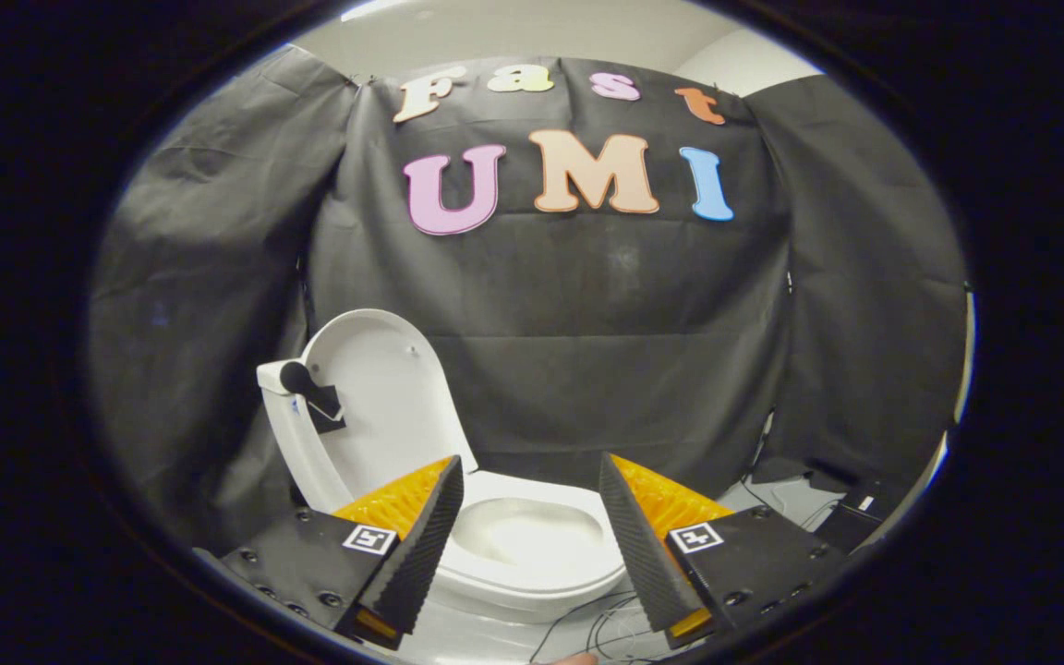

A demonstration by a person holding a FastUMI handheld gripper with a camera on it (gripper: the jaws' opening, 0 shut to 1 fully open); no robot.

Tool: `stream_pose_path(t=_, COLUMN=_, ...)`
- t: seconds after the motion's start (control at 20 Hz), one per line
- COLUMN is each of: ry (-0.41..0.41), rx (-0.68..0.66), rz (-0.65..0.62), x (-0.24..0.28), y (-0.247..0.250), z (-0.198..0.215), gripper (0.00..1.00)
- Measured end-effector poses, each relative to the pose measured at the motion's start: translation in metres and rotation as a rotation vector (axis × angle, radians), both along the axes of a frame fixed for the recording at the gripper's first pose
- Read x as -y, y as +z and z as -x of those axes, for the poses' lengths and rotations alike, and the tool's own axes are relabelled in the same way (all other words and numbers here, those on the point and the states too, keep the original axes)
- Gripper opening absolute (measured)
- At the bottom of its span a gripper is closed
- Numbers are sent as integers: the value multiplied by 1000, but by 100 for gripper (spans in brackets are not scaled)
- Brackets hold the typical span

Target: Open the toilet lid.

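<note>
Standing upright on the far left, the toilet lid (382,397) is seen raised against the black cloth wall (606,351), just beyond the left finger. The toilet bowl (532,540) is exposed between and just ahead of the fingers. The claw (532,503) is held wide open, with nothing gripped and neither finger touching the toilet. A small dark fitting (310,392) is attached at the lid's left edge. Thin cables (597,623) are laid on the floor near the bowl. The task is judged essentially complete: the lid is already up, and only withdrawal of the claw appears to be left.
</note>
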State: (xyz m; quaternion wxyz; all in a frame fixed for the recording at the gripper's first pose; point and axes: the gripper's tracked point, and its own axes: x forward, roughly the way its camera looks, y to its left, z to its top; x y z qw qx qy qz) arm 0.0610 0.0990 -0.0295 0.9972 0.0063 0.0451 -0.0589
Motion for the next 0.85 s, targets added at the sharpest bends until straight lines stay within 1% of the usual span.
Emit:
stream_pose_path(t=0.15, ry=-14, rx=-40, rz=6, x=6, y=-12, z=2, gripper=92)
stream_pose_path(t=0.85, ry=-17, rx=-31, rz=-3, x=8, y=-11, z=4, gripper=92)
